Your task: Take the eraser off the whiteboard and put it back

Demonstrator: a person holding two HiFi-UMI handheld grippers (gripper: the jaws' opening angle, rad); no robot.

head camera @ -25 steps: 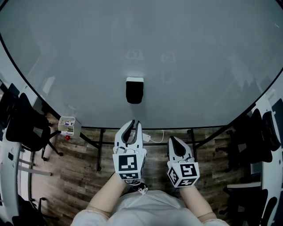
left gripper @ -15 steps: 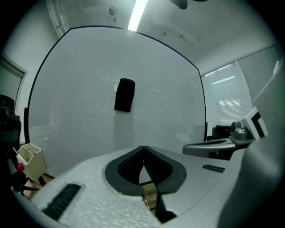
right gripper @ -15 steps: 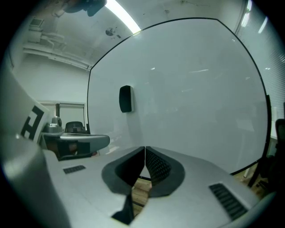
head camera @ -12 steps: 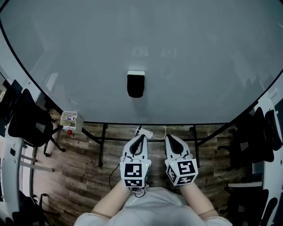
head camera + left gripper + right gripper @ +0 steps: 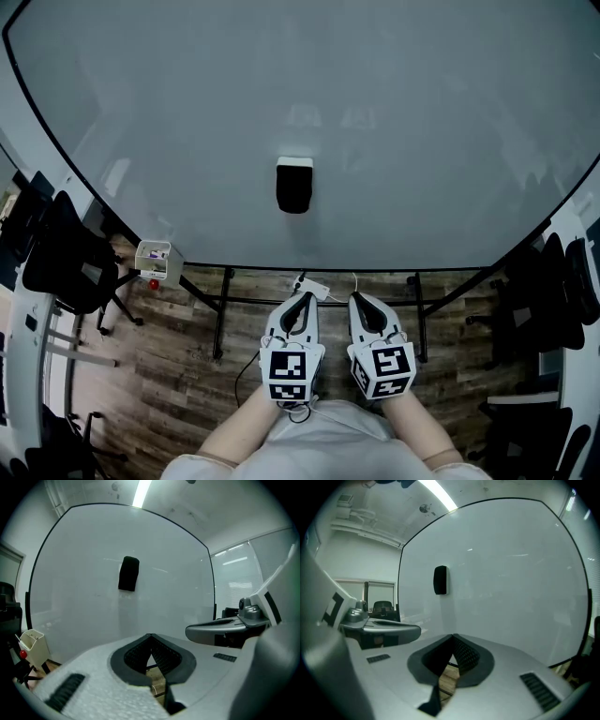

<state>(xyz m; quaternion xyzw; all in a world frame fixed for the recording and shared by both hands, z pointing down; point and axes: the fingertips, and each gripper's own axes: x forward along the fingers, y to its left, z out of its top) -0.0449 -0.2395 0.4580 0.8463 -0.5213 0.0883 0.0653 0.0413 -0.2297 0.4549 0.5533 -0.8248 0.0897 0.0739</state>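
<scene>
The eraser [image 5: 293,185], a dark block with a pale top edge, was seen stuck upright on the whiteboard [image 5: 441,131]. It sat near the middle of the board's width and towards its lower part, well apart from both grippers. The left gripper [image 5: 301,298] was held low in front of the person, below the board's bottom edge and over the wooden floor [image 5: 178,375]. Its jaws were closed tip to tip and nothing was gripped between them; only floor could be seen through the gap behind the tips. The right gripper [image 5: 362,299] was held just beside it at about the same height. Its jaws were likewise brought together at the tips, with nothing between them. Both grippers were pointed towards the board, and the eraser was seen above and ahead of each one's jaws.

A small white holder [image 5: 155,260] was fixed at the board's lower left edge. A white power strip [image 5: 312,287] lay on the floor under the board, just ahead of the left gripper's tips in the head view. Black chairs [image 5: 61,267] were seen at both sides of the board.
</scene>
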